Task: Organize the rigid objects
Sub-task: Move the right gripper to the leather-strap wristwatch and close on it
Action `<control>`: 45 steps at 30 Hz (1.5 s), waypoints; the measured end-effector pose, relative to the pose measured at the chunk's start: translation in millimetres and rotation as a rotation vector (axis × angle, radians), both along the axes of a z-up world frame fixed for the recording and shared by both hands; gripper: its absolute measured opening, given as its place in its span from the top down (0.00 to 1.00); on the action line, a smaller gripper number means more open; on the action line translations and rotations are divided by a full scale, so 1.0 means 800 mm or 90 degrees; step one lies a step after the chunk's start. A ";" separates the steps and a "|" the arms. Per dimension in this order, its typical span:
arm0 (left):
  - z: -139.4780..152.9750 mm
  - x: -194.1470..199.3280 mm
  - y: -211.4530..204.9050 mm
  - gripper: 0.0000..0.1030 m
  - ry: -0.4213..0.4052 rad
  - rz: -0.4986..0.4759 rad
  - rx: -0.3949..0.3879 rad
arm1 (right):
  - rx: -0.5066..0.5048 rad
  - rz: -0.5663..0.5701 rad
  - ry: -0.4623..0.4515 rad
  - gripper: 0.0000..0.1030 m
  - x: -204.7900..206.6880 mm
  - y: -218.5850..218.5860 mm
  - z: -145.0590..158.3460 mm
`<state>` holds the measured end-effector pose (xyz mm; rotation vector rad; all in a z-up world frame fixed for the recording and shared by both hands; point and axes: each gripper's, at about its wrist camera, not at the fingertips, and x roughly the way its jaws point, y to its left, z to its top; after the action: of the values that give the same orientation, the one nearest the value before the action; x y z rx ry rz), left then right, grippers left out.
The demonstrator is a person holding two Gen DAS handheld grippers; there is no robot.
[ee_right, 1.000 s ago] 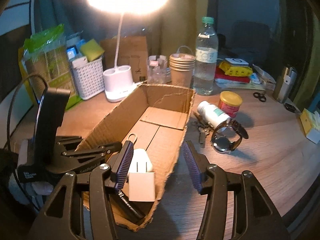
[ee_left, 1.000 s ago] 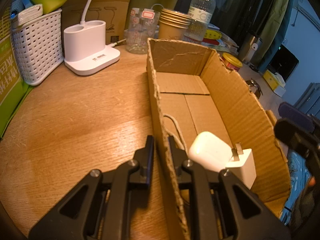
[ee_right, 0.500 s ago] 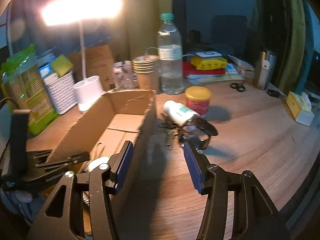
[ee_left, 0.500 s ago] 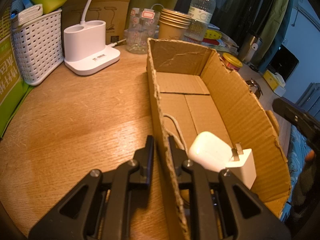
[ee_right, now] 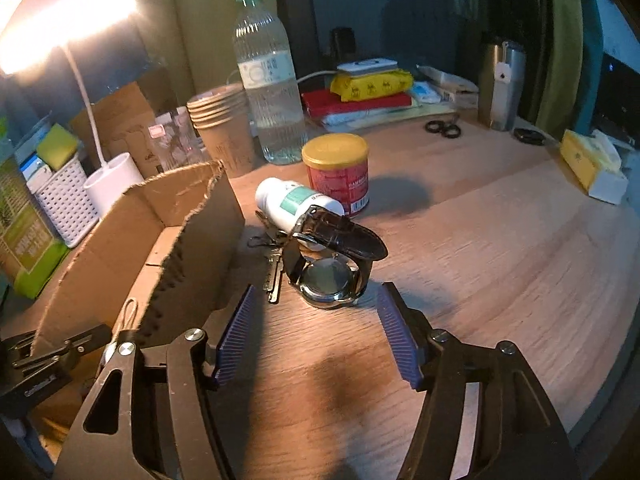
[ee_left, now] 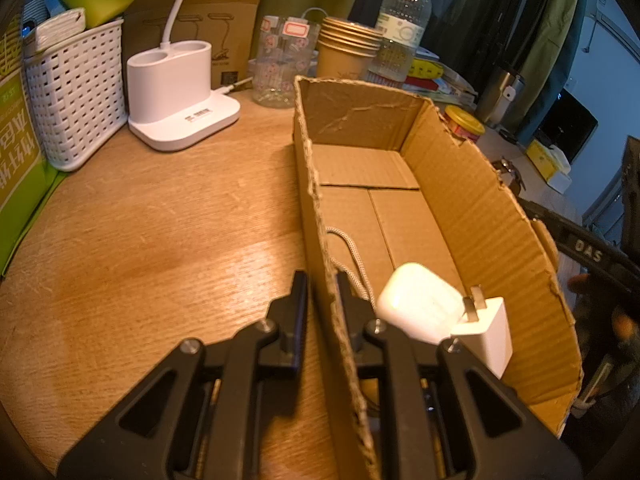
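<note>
Wooden tabletop [ee_right: 500, 240]: left tongs [ee_left: 322, 280] clamp the brown cardboard box's wall [ee_left: 316, 216]; right tongs [ee_right: 316, 320], just widening, stand empty before a black-strapped wristwatch [ee_right: 332, 264].

Left wrist view: low and close over the counter [ee_left: 140, 240], looking forward and down along its jaws, astride the near long wall of the cardboard box [ee_left: 452, 200]; box interior fills the right half. Right wrist view: similar downward tilt, just beside the box [ee_right: 192, 240] on its other side, facing the watch [ee_right: 332, 264]. Shared: box, paper cups [ee_left: 348, 52], water bottle [ee_right: 268, 80], white basket [ee_left: 76, 92].
</note>
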<state>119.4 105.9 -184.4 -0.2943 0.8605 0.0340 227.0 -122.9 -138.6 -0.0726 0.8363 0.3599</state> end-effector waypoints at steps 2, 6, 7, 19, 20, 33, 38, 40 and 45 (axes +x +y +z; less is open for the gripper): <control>-0.001 0.000 0.000 0.87 0.000 0.000 0.000 | -0.005 -0.002 0.005 0.35 0.007 0.001 -0.004; -0.001 0.000 0.000 0.87 0.000 0.000 0.000 | -0.010 0.001 0.016 0.30 0.018 0.004 -0.011; -0.001 0.000 0.000 0.87 0.000 0.000 0.000 | -0.012 0.002 0.017 0.28 0.020 0.004 -0.013; -0.001 0.000 0.000 0.86 0.000 0.000 0.000 | -0.043 0.005 0.029 0.22 0.041 0.017 -0.028; -0.001 0.000 0.000 0.86 0.000 0.000 0.000 | -0.045 0.003 0.030 0.22 0.043 0.017 -0.028; -0.001 0.000 0.000 0.86 0.000 0.000 0.000 | -0.053 0.005 0.059 0.22 0.061 0.022 -0.035; -0.001 0.000 0.000 0.85 0.000 0.000 -0.001 | -0.054 0.009 0.056 0.42 0.058 0.022 -0.033; 0.000 0.000 0.000 0.85 0.000 0.000 0.000 | -0.053 0.012 0.057 0.42 0.057 0.022 -0.034; -0.001 0.000 0.000 0.85 0.000 0.000 0.000 | -0.042 0.011 0.059 0.43 0.053 0.018 -0.033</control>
<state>119.2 105.6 -185.1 -0.2948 0.8607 0.0335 269.4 -108.3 -164.9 -0.1257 0.9391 0.3548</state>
